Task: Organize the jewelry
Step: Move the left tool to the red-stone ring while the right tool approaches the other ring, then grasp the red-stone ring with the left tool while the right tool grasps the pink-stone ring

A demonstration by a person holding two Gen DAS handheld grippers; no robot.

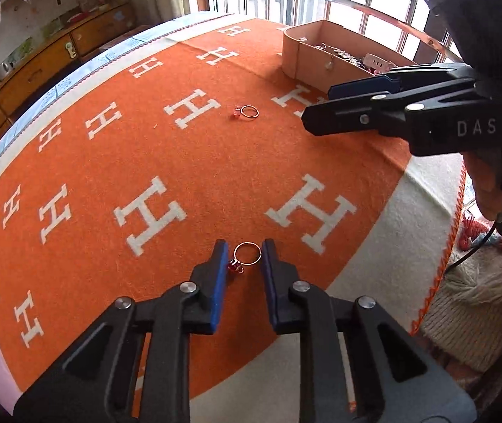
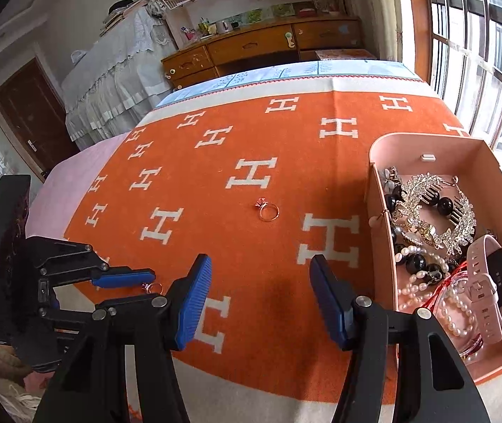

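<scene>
Spread across the whole surface: an orange blanket (image 2: 251,246) patterned with white H shapes, cream border along its edges.

Near the blanket's window-side edge, toward the near right corner in the right wrist view: a pink open box (image 2: 427,144), holding a silver leaf-shaped hair comb (image 2: 434,208), black beads, pearl strands (image 2: 416,282) and a pink smartwatch (image 2: 490,282).

Low over the blanket near its cream near edge: the left gripper (image 1: 244,264), blue pads parted narrowly, flanking a thin gold ring (image 1: 247,253) with a red stone lying flat on the orange field. Ring close beside both pads; contact not clear enough to tell. Not clamped.

Raised above the blanket, beside the box: the right gripper (image 2: 259,298), blue pads set wide apart, nothing between them but bare orange cloth.

Out in the middle of the blanket, well apart from both grippers and short of the box: a second gold ring (image 2: 268,210) with a pinkish stone, lying on the orange between H marks.
</scene>
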